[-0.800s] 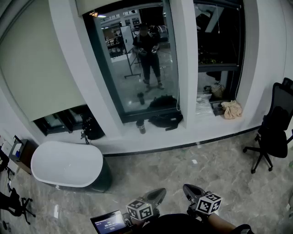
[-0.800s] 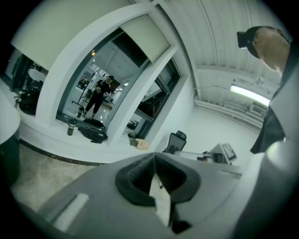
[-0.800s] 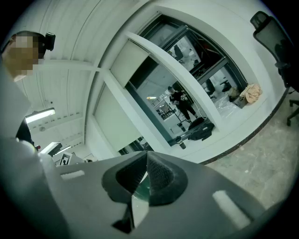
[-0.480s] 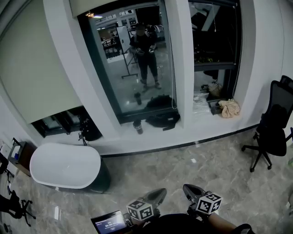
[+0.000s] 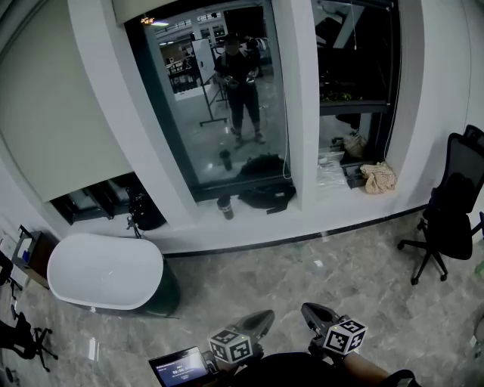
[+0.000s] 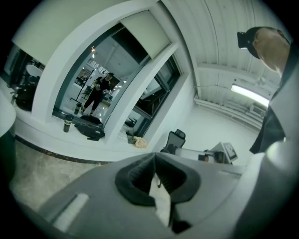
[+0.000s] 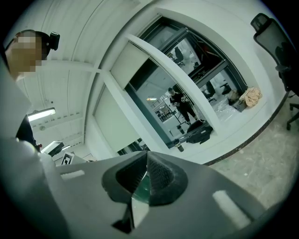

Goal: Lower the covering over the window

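1. Head view: the person stands on the marble floor (image 5: 302,276), well apart from the window wall at the far side. The middle window (image 5: 219,106) is almost all bare glass. Its roller blind (image 5: 144,7), the covering to be lowered, is wound up so that only a beige strip shows at the top edge. The left blind (image 5: 53,113) hangs most of the way down, which is probably how the middle one should end up. A thin cord (image 5: 286,113) seems to hang by the middle window's right edge and is likely what works the blind. On the sill (image 5: 318,208) lie a black bag (image 5: 265,195), a tumbler (image 5: 224,206) and, further right, a beige cloth (image 5: 380,178). A white bathtub (image 5: 106,270) stands near left and an office chair (image 5: 452,204) at the right. The left hand-held gripper (image 5: 261,317) and right hand-held gripper (image 5: 311,311) sit close to the body, pointing at the windows

2. Left gripper view: the jaws are pressed together with nothing between them. They aim roughly level at the window wall, carried idle because nothing is within reach yet

3. Right gripper view: these jaws also meet, empty, and face the middle window from the same distance. By my judgement the approach comes first
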Motion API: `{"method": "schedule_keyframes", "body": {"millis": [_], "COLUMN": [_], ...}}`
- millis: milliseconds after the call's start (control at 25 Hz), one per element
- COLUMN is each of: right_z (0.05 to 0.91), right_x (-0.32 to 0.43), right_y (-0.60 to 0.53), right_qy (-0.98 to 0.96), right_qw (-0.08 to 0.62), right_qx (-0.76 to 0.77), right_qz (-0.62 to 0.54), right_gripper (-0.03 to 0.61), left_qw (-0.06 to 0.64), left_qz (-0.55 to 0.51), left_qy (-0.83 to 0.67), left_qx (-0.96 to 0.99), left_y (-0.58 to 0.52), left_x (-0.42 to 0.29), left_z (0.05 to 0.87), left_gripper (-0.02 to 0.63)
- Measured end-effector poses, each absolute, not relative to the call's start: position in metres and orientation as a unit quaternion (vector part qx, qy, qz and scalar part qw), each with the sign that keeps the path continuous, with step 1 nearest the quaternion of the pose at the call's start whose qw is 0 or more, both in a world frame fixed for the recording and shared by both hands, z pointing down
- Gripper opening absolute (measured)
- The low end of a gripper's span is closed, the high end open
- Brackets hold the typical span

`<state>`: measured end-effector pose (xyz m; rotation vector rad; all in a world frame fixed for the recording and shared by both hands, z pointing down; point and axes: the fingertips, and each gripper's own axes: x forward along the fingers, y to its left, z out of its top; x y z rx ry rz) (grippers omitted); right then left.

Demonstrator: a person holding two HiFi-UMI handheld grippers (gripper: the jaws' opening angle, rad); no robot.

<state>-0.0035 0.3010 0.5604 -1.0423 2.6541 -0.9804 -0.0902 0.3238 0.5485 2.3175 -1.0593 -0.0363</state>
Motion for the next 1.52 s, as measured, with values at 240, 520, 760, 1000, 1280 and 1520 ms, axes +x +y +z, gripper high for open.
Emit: {"method": "schedule_keyframes", "body": {"millis": [240,520,760,1000,1280,1520], "right_z": [0.564,0.566,0.576,0.586,0.581,0.567], "right_x": [0.009,0.042,0.062,0.059,0.036,-0.006], "right_y": [0.293,0.283,0.261,0.214,0.099,0.005], "right_qy": [0.878,0.888,0.882,0.88,0.868,0.868], "right_qw": [0.064,0.054,0.058,0.055,0.062,0.075], "right_qx": [-0.334,-0.316,-0.308,-0.316,-0.364,-0.388], "right_qz": [-0.337,-0.329,-0.353,-0.35,-0.332,-0.301], "right_gripper": [0.006,0.008,0.006,0.008,0.008,0.008], "left_qw": [0.298,0.306,0.321,0.323,0.323,0.289], "left_qz": [-0.015,-0.011,-0.004,0.015,0.008,0.009], "left_qy": [-0.41,-0.418,-0.423,-0.406,-0.362,-0.331], "left_qx": [0.862,0.855,0.847,0.855,0.874,0.898], "left_y": [0.316,0.306,0.288,0.237,0.115,0.021], "left_x": [-0.08,-0.04,-0.023,-0.015,-0.041,-0.078], "left_z": [0.55,0.556,0.574,0.576,0.573,0.565], "left_gripper": [-0.002,-0.002,0.0,0.0,-0.002,0.0]}}
